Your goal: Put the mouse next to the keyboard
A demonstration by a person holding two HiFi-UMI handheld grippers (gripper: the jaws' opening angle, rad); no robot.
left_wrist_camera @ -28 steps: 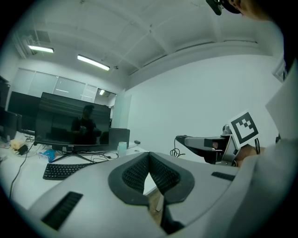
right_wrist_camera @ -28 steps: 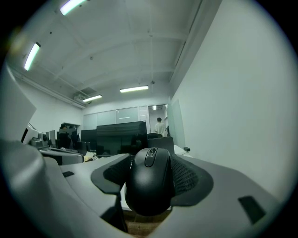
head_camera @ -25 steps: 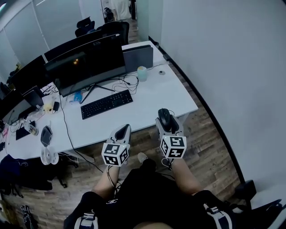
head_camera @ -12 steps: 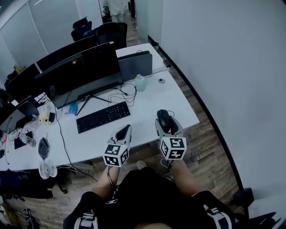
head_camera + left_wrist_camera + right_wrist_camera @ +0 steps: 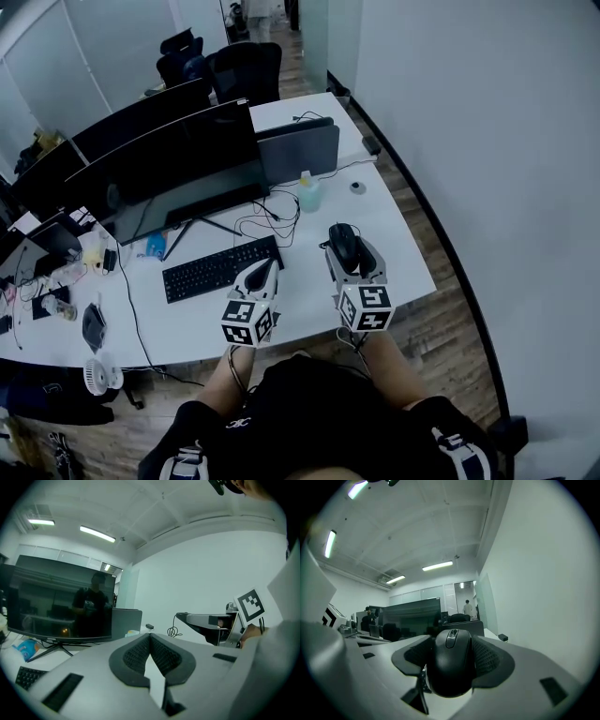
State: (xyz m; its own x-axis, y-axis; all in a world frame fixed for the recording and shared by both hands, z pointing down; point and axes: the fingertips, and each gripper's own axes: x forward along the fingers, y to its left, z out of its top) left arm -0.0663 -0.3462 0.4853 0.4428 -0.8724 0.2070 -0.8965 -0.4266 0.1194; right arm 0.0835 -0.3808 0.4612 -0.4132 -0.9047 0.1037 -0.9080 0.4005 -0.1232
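Note:
A black mouse [image 5: 344, 246] [image 5: 451, 665] sits between the jaws of my right gripper [image 5: 348, 250] [image 5: 451, 658], which is shut on it and held above the white desk [image 5: 398, 246] right of centre. The black keyboard [image 5: 221, 268] lies on the desk in front of a wide dark monitor [image 5: 169, 159]; its corner shows in the left gripper view as the keyboard [image 5: 27, 678]. My left gripper [image 5: 262, 273] [image 5: 151, 651] hangs over the keyboard's right end, jaws together with nothing between them.
A grey laptop [image 5: 298, 150] stands behind the monitor's right end. A pale green bottle [image 5: 308, 194], tangled cables [image 5: 267, 217] and a small round puck [image 5: 356, 187] lie beyond the keyboard. Clutter and a small fan [image 5: 99, 370] fill the desk's left. A white wall [image 5: 487, 141] runs along the right.
Both grippers have moved forward from the desk's front edge to above its surface, the right one still carrying the mouse. The view has shifted with them.

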